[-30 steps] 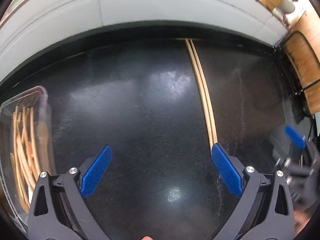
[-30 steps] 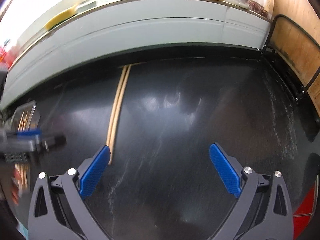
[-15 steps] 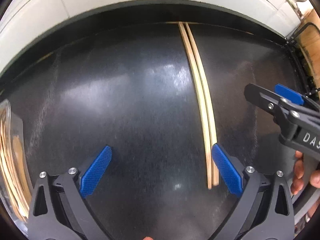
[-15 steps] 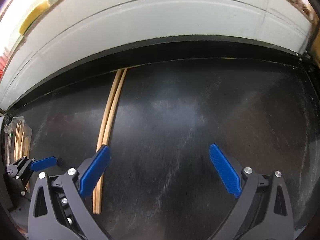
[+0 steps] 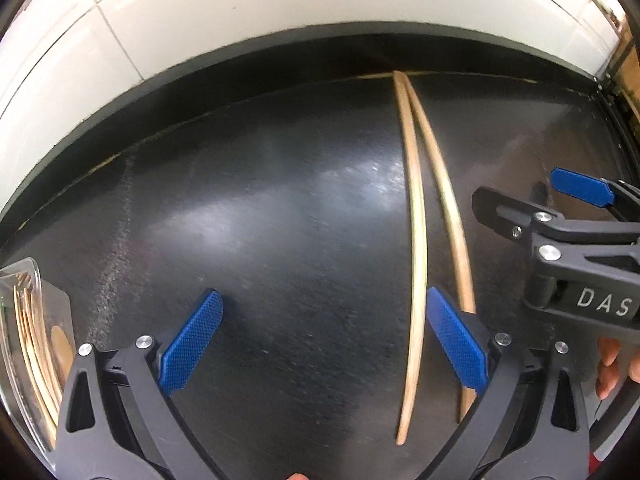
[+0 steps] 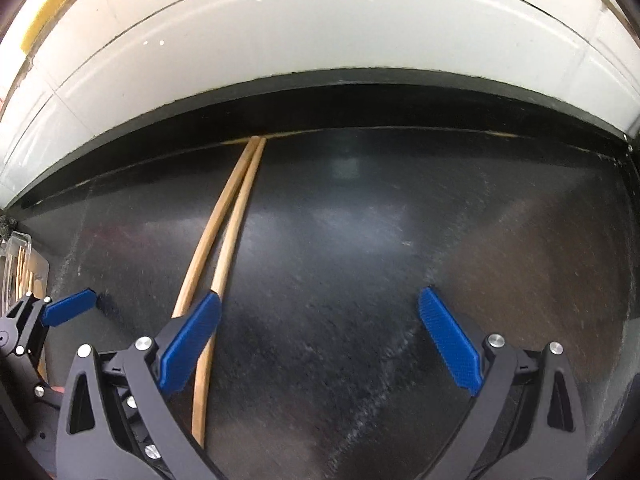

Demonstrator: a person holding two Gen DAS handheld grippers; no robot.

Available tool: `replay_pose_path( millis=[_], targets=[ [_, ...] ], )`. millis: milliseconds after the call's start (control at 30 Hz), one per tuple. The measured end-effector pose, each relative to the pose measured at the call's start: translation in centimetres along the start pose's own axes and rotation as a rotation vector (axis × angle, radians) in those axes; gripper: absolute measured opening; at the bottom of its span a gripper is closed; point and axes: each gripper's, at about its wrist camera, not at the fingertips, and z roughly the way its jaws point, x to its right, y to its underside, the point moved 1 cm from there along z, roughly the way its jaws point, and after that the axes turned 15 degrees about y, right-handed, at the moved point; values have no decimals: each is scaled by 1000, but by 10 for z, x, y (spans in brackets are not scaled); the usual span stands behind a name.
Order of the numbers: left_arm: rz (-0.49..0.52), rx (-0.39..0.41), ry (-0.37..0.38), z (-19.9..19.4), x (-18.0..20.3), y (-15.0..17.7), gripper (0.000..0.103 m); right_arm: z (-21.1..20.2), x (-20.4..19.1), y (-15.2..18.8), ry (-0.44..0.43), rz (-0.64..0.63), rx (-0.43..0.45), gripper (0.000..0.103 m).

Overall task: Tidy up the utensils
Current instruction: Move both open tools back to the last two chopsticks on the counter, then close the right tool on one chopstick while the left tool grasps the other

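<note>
- Left wrist view alone shows white "DAS" lettering on the black right gripper (image 5: pixel 560 208), fingertips behind it.
- Both claws gape, empty, flanking two pale wooden chopsticks (image 5: pixel 416 240) on the black countertop (image 5: pixel 260 220).
- Left gripper (image 5: pixel 324 340) hovers over them.

A glossy black table (image 5: pixel 260 220) catches soft patches of light. Behind it runs a white tiled wall (image 6: pixel 340 28); wooden panels (image 5: pixel 630 68) stand at the right.

The left gripper (image 5: pixel 322 338) hangs low over the black counter (image 5: pixel 260 220), its blue-padded jaws spread wide and empty. The right gripper (image 6: pixel 318 334) is level beside it over the same counter, equally wide and empty, with bare fingertips (image 5: pixel 608 368) on its handle.
</note>
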Motion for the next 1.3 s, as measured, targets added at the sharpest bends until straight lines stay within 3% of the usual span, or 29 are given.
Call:
replay_pose_path(
  millis=[167,400,467,733,933,967,1033,1100,1133,1167,1300],
  targets=[
    [-14,16,-5,-5,-18,-6,98,5,-15,-9,29,-17,14,96],
    [117,-31,40,2,-11,-30,98,6,-29,-17,46,-16,-5,96],
    [143,-25,46,5,-7,-36,98,9,-35,-20,108,-41,-8,97],
    [129,-26,35,12,-13,-59,98,21,-51,-25,111,-5,-33,98],
    [145,15,45,6,-16,-62,98,25,-40,-25,135,56,-63,98],
    [144,22,44,4,-15,-62,96,25,-37,-22,131,45,-66,98],
    [186,36,55,-1,-6,-55,81,26,-37,-24,124,45,-68,96],
    [232,71,29,-9,5,-56,10,23,-39,-26,124,45,-31,68],
    [239,68,1,-9,7,-53,10,18,-44,-29,116,25,1,28],
    [240,73,2,-8,7,-53,10,15,-44,-28,118,18,-1,10],
    [202,80,44,-8,-3,-54,9,17,-50,-27,87,36,9,7]
  ],
)
